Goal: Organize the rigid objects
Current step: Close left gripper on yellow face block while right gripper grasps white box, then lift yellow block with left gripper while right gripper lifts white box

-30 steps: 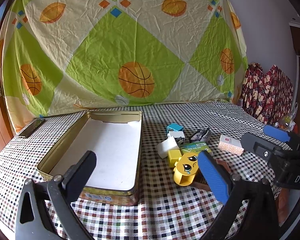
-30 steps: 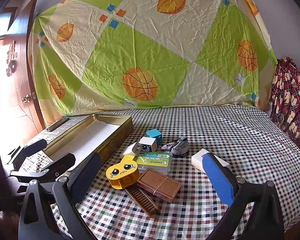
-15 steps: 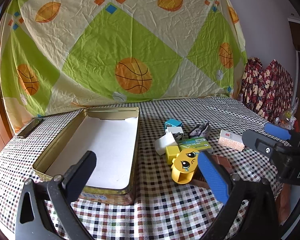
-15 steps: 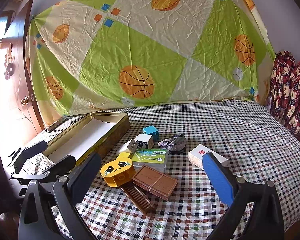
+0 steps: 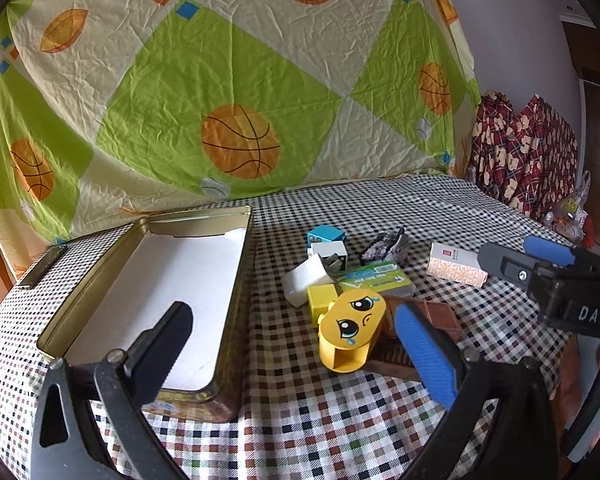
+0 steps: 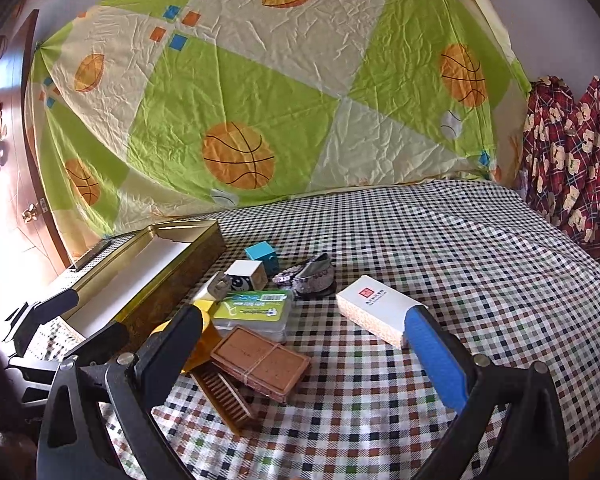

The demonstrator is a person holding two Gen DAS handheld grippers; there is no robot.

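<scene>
An open gold tin [image 5: 120,264] [image 6: 168,276] with a white bottom lies on the checked cloth at the left. To its right is a heap: a yellow crying-face block [image 5: 350,330], a white plug [image 5: 304,282], a blue cube [image 5: 326,236] [image 6: 262,254], a white cube [image 6: 246,274], a green card box [image 6: 256,310], a brown case [image 6: 260,364], a brown comb [image 6: 224,396], a grey patterned piece [image 6: 308,276], and a white box [image 6: 376,310] [image 5: 456,268]. My left gripper [image 5: 292,354] is open before the tin and heap. My right gripper [image 6: 304,350] is open over the brown case.
A green and cream basketball sheet [image 6: 280,100] hangs behind the table. Red patterned cloth [image 6: 572,152] hangs at the right. A dark flat bar [image 5: 42,268] lies beyond the tin at the table's left edge. A wooden door [image 6: 8,152] is at the far left.
Both grippers have moved forward toward the heap, so the objects look larger and lower. The right gripper now hangs over the brown case. Nothing on the table has shifted.
</scene>
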